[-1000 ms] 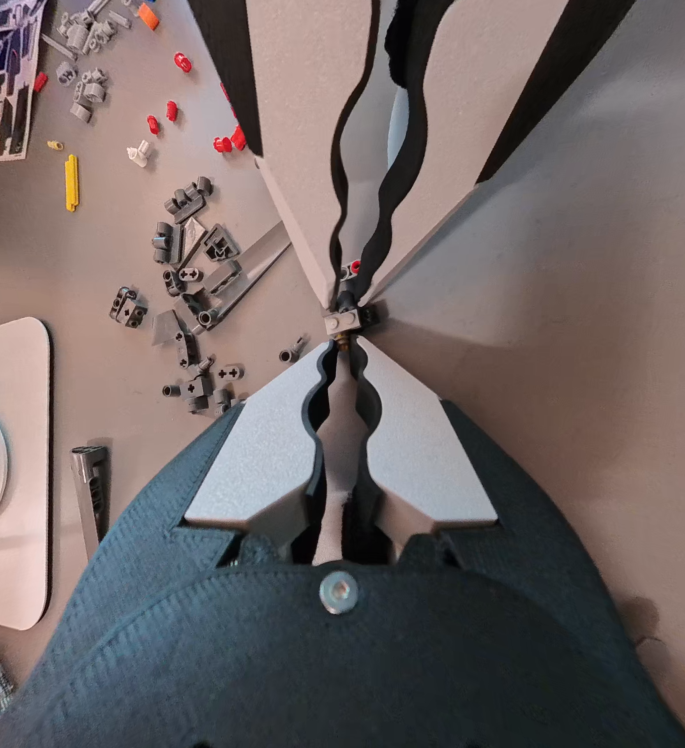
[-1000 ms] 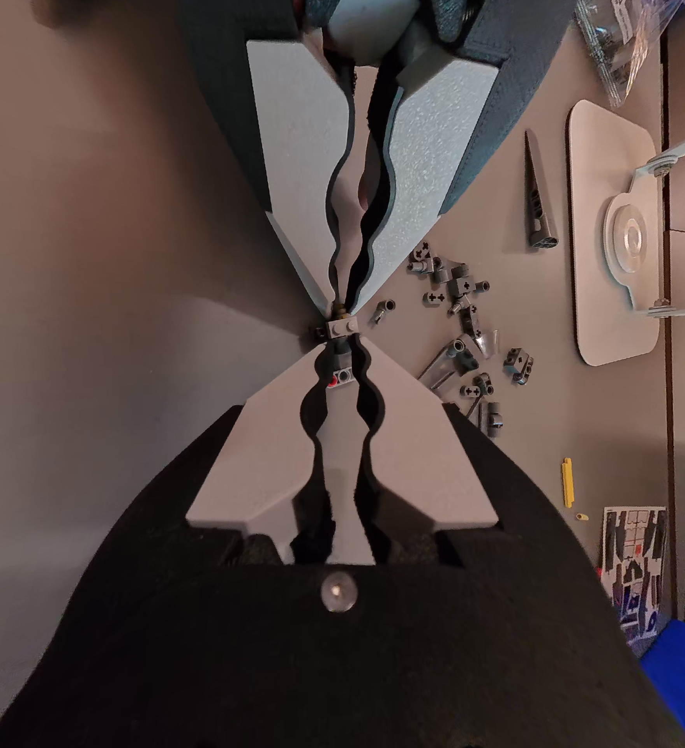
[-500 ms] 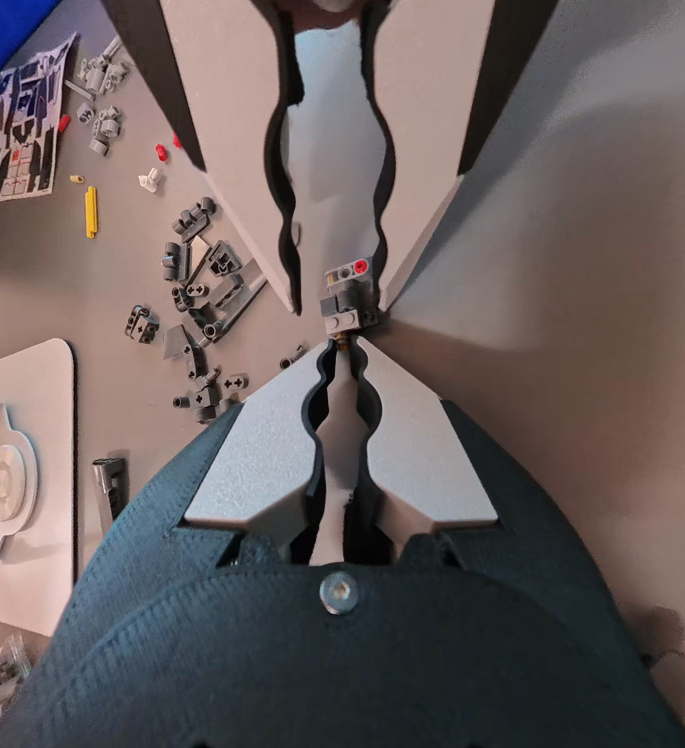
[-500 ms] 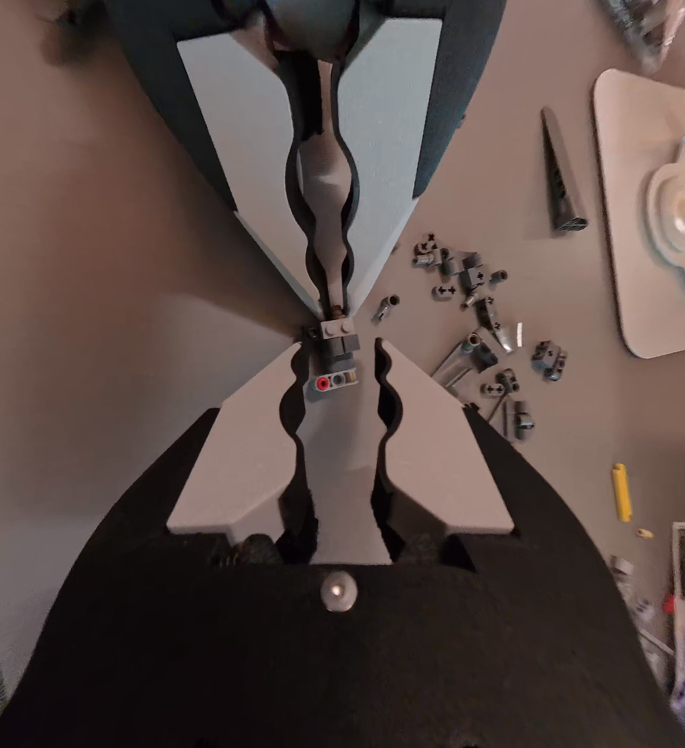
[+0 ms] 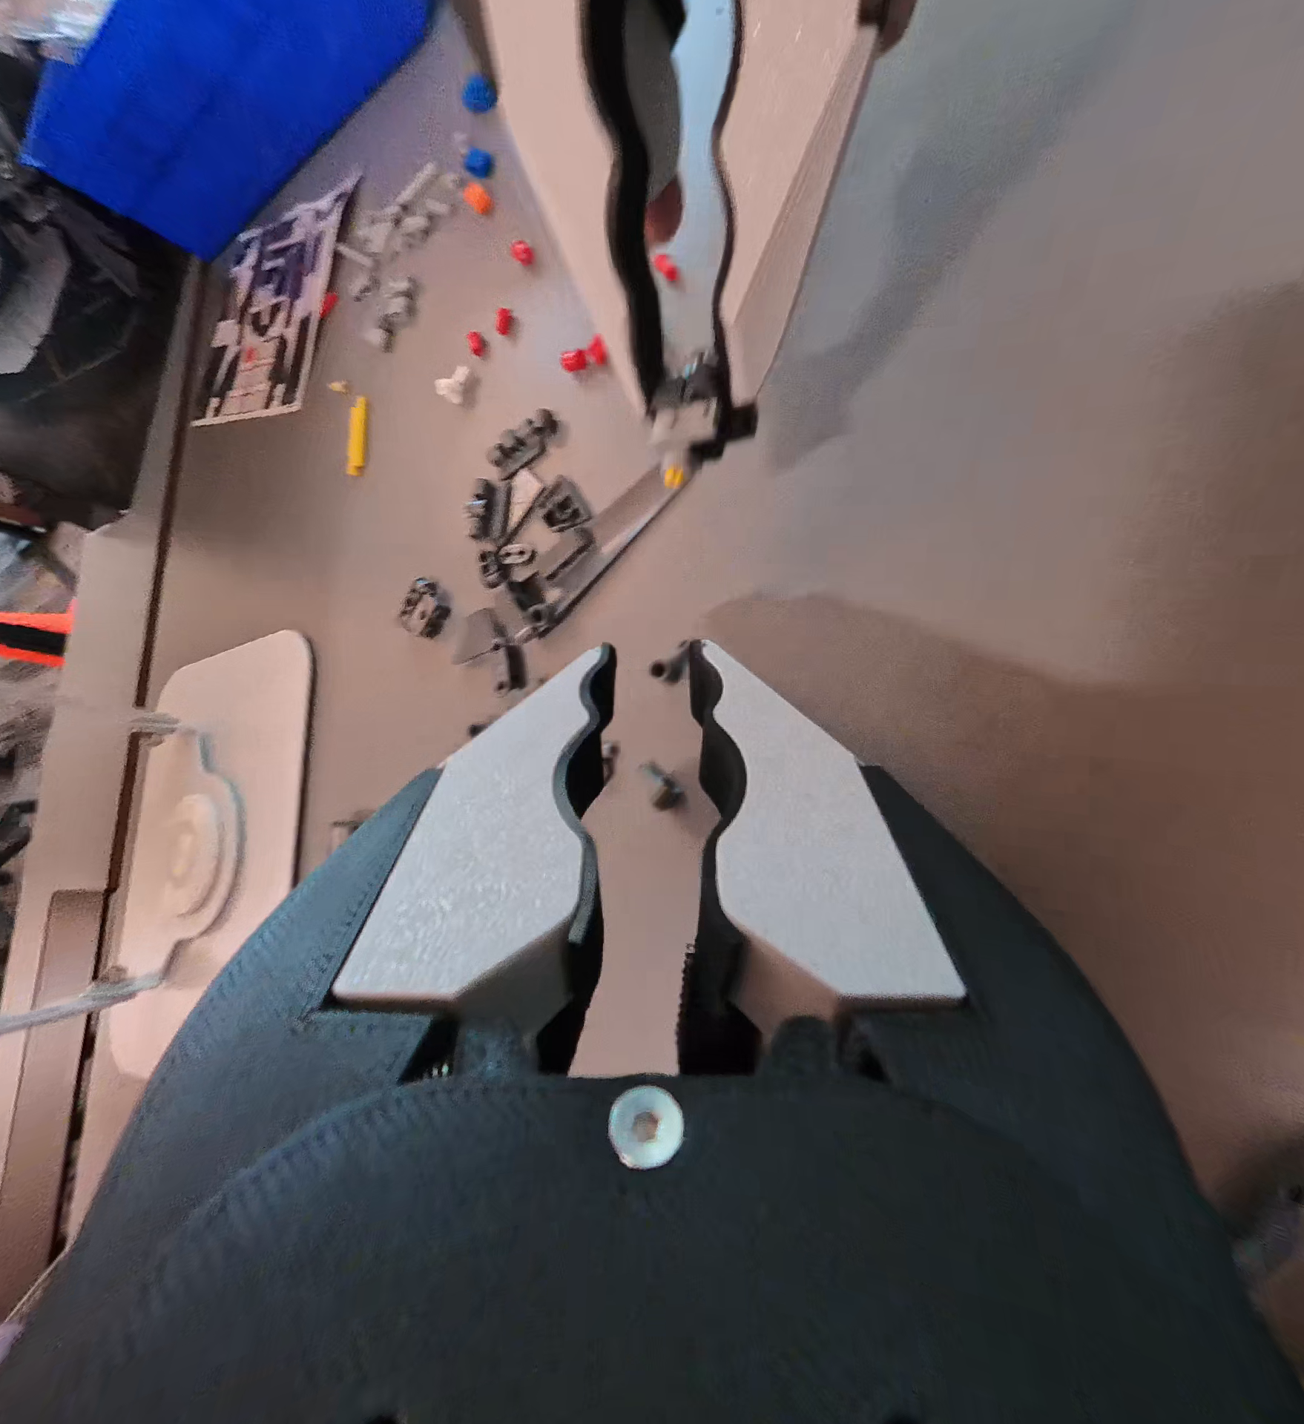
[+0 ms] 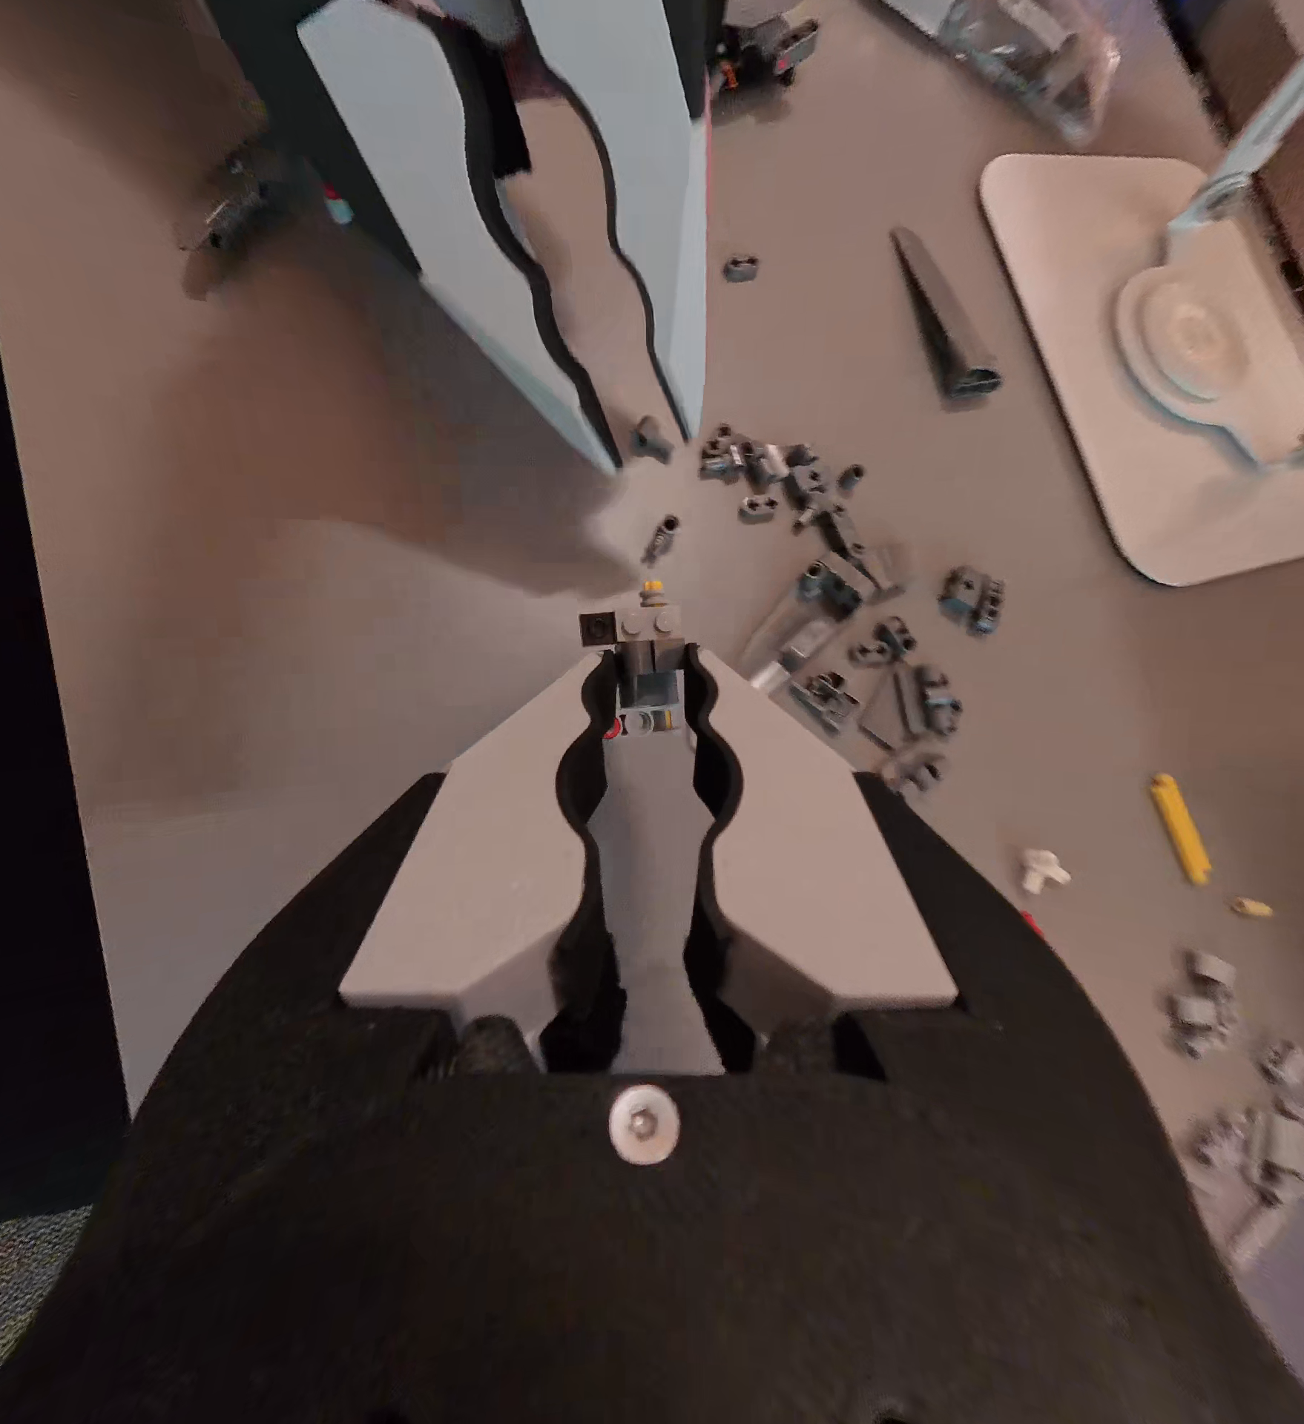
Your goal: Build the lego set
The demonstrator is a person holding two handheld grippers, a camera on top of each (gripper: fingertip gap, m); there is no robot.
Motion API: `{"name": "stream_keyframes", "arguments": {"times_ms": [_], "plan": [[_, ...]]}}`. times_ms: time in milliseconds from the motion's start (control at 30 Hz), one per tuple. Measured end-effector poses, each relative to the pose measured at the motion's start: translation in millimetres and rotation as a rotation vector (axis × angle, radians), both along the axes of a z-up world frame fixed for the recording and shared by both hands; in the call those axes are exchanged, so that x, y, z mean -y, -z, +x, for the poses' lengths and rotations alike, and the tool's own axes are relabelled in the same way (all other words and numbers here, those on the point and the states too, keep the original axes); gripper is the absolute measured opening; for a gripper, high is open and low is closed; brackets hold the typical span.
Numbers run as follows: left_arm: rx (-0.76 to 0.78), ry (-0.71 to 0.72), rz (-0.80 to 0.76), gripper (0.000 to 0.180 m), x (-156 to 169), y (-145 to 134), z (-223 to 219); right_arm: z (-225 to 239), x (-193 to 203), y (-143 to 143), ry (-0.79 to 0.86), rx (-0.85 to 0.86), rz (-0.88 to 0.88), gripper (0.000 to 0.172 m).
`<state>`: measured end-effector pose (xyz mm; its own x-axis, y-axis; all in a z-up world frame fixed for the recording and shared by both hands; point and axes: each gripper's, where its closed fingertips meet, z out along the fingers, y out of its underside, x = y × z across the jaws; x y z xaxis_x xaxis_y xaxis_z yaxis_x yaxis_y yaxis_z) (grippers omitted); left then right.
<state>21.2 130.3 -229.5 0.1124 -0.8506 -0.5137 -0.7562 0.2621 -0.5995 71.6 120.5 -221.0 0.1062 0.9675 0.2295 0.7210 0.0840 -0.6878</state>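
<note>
Grey plastic makes up most of the small brick assembly, a stack of studded pieces with a dark square plate at one side, a red round stud low down and a tan-and-yellow pin projecting from its far end. It is clamped between the fingertips of the right gripper, whose black pads are seen pressed against both flanks of the grey block; the studded top and the pin stand clear beyond the tips. In the left wrist view the same assembly shows at the tips of that gripper, above the brown desk.

The left gripper is parted and nothing is gripped by it; only a small dark grey pin on the desk is seen just beside its right fingertip. Near it lies a scatter of dark grey connector pieces, with red studs, a yellow bar and a printed sheet farther off.

The assembly is judged light and stiff but fragile at its joints: press-fit pieces can be parted by a squeeze across a seam or a twist. The smooth plastic is likely slippery. A hold across the flat sides of the central block seems soundest, away from the thin pin and the overhanging dark plate.
</note>
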Motion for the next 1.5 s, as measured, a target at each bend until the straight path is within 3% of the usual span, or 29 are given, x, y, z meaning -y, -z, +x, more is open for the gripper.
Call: {"name": "stream_keyframes", "arguments": {"times_ms": [300, 533, 700, 1067, 1233, 1333, 1400, 1500], "plan": [[0.015, -0.205, 0.071, 0.015, -32.0, -32.7, -73.6, 2.8, -75.9, -26.0, 0.035, 0.049, 0.068, 0.014], [0.047, -0.319, 0.119, 0.011, -49.3, -29.9, -129.1, -1.9, -162.7, 6.7, 0.034, 0.180, 0.035, 0.015], [0.053, -0.323, 0.139, 0.011, -46.4, -34.3, -125.6, 0.5, -185.0, 22.0, 0.025, 0.234, 0.015, 0.015], [0.078, -0.324, 0.122, 0.010, -44.5, -32.4, -113.9, 5.5, -182.2, 41.2, 0.022, 0.262, 0.003, 0.018], [0.087, -0.324, 0.120, 0.010, -45.6, -35.4, -107.6, 8.8, -181.3, 35.9, 0.037, 0.247, 0.021, 0.028], [0.073, -0.334, 0.141, 0.011, -45.2, -39.6, -112.9, 16.8, -181.2, 18.3, 0.074, 0.219, 0.070, 0.036], [0.070, -0.352, 0.150, 0.011, -45.0, -46.5, -125.1, 9.3, -162.3, 0.6, 0.032, 0.177, 0.116, 0.037], [0.087, -0.376, 0.148, 0.010, -46.5, -57.5, -149.1, -30.0, -102.6, -20.9, -0.148, 0.098, 0.142, 0.034]]}}
